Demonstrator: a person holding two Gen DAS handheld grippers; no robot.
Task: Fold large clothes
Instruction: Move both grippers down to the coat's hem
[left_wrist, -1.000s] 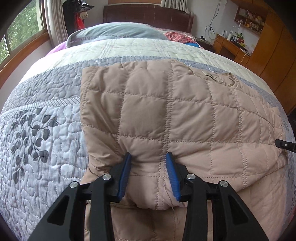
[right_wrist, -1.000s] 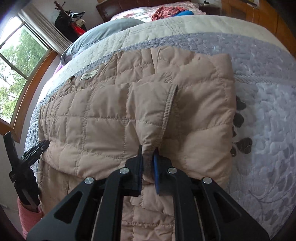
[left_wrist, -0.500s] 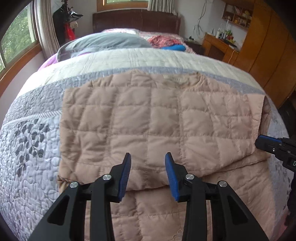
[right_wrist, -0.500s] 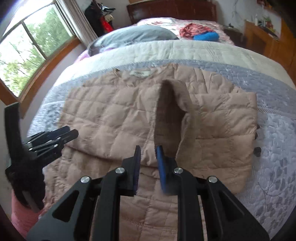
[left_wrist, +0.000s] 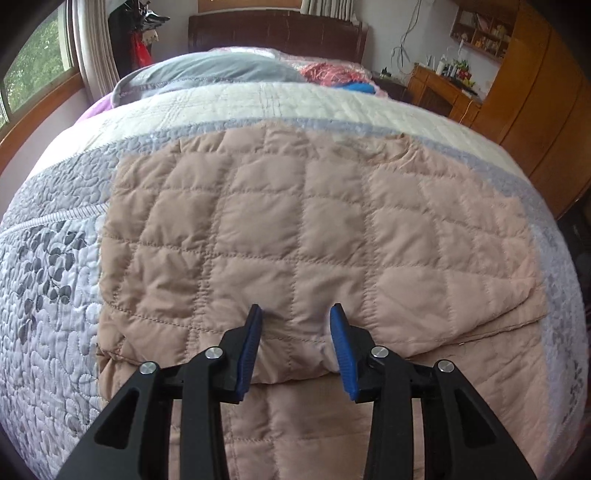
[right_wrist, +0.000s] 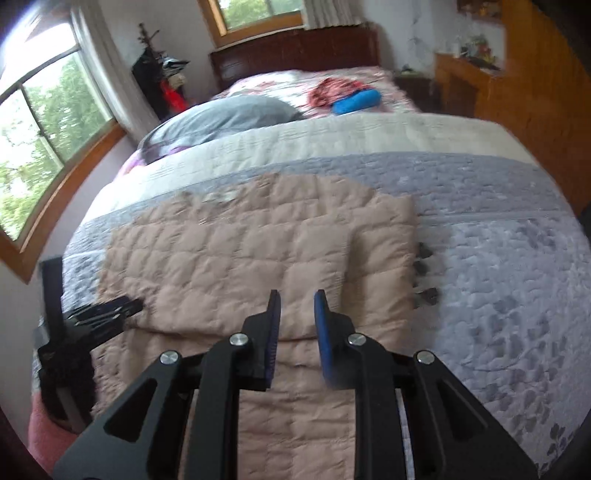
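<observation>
Wooden furniture and two windows surround one bed with a grey quilted bedspread (left_wrist: 48, 295). One beige quilted jacket (left_wrist: 295, 236) lies folded on it, directly ahead of both tongs. One left gripper (left_wrist: 295, 315) stands moderately wide above the fold's edge, holding nothing. One right gripper (right_wrist: 297, 295) is narrow, holding nothing.

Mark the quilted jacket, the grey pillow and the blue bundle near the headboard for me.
quilted jacket (left_wrist: 295, 236), left wrist view, middle of the folded top layer.
grey pillow (right_wrist: 229, 114), right wrist view, centre of its top.
blue bundle (right_wrist: 356, 101), right wrist view, its middle.
</observation>
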